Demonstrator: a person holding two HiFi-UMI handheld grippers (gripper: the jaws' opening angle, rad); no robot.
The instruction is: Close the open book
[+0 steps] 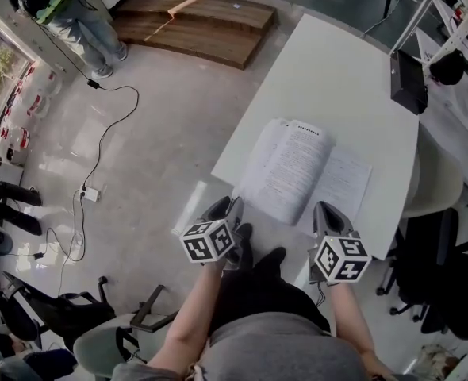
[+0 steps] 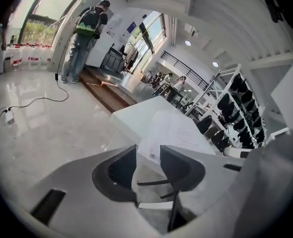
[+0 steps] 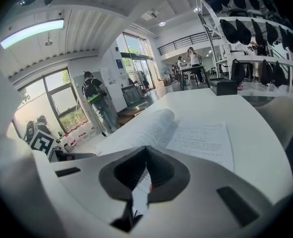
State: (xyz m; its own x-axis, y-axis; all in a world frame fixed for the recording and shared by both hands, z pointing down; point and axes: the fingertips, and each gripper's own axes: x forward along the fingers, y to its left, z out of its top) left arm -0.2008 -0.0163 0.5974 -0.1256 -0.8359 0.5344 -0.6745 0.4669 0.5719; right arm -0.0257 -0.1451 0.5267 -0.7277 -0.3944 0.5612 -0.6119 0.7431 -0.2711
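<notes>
Head view: looks steeply down on a pale glossy stone floor (image 1: pixel 139 149) that fills the left half of the frame. A large white rectangular surface (image 1: pixel 329 62) slants from the top centre to the lower right.
Wooden platform: low brown stepped boards (image 1: pixel 194 22) at the top of the frame, well apart from the surface.
Open book: an open book of white printed paper (image 1: pixel 297 165) lies in the middle of the frame, on the surface beside its near edge. It is spread wide, with the left-hand stack of pages bulging up in a curve and the right-hand page lying flat.
Black box: a small dark rectangular case (image 1: pixel 408 82) sits on the surface at the upper right, well apart from the open book.
Left claw: the grey moulded left claw (image 1: pixel 229 207) is at lower centre-left. Its jaws stand apart with a narrow gap, and the book's near-left corner shows right at the tips. I cannot tell whether they touch it.
Right claw: the matching grey right claw (image 1: pixel 329 210) is at lower centre-right. Its jaws are drawn together, and a thin strip of printed page appears pinched between them at the book's near-right edge.
Progress: early, by my reading. Neither half is turned over, and only a grip on the right side seems made.
Left to do: carry one half over the spine onto the other and settle it flat.
</notes>
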